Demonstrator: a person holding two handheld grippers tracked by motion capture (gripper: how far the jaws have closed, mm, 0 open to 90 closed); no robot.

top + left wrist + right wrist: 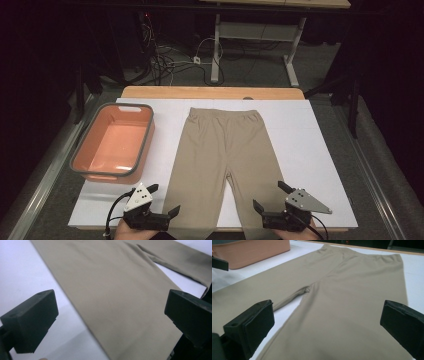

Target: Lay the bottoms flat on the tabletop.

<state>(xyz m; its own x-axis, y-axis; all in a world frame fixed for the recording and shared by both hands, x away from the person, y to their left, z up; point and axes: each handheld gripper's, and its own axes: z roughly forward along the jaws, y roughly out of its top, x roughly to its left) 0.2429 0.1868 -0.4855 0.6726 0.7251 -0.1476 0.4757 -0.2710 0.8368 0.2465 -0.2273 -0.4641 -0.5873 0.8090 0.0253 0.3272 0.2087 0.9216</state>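
Beige trousers [220,150] lie flat on the white desk [310,150], waistband at the far side and legs towards the person, apparently laid out for folding. The fabric is smooth and unwrinkled. Left tool [165,200] and right tool [266,196] hover at the two leg hems, jaws spread, holding nothing. An orange basin [114,142] stands to the left.

Both tools are black, blocky things. The left gripper [163,199] and right gripper [268,196] each carry a grey three-cornered plate dotted with small dark screws, and a black cable trails off each toward the table's near edge [150,227].
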